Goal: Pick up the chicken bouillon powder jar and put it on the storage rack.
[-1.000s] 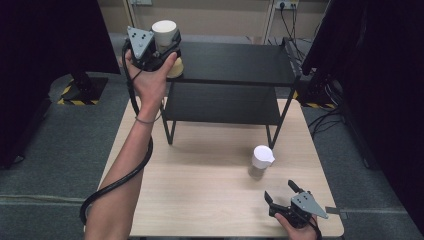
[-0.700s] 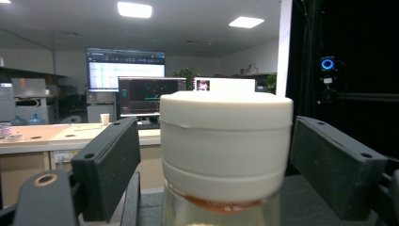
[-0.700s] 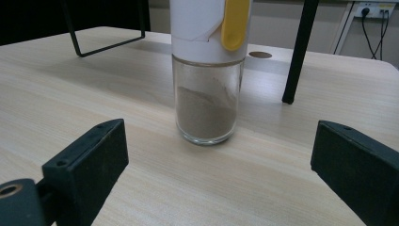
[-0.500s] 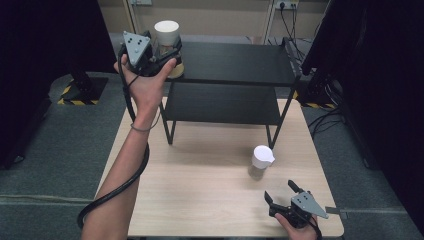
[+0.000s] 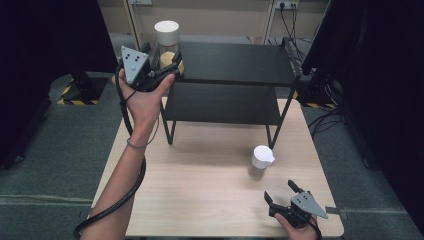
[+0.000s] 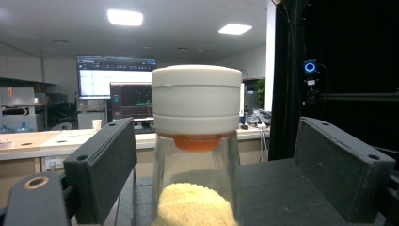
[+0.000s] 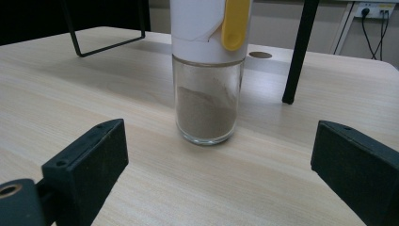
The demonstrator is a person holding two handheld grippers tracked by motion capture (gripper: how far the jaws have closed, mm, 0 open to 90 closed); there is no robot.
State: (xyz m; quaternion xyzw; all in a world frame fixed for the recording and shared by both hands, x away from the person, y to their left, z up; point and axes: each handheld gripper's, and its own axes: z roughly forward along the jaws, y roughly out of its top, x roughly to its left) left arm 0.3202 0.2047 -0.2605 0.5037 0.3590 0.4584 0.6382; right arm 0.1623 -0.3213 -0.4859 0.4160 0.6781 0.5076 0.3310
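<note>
Evenly lit from above in the high view, with soft, weak shadows under the black shelf [image 5: 235, 75] on the pale table [image 5: 200, 190]; dark and almost without detail at both sides. Two bright ceiling lamps [image 6: 124, 17] in the left gripper view, slightly blown out, room behind soft and hazy. Slightly grainy in both gripper views, near black jaws a little blurred.

Clear glossy glass jar [image 6: 195, 174] with a smooth matt white plastic lid [image 6: 196, 99], on a matt black metal shelf [image 5: 235, 62]; a second glass jar [image 7: 205, 101] on the pale wood-grain desk [image 7: 94, 94]; matt black plastic fingers [image 7: 89, 165]
</note>
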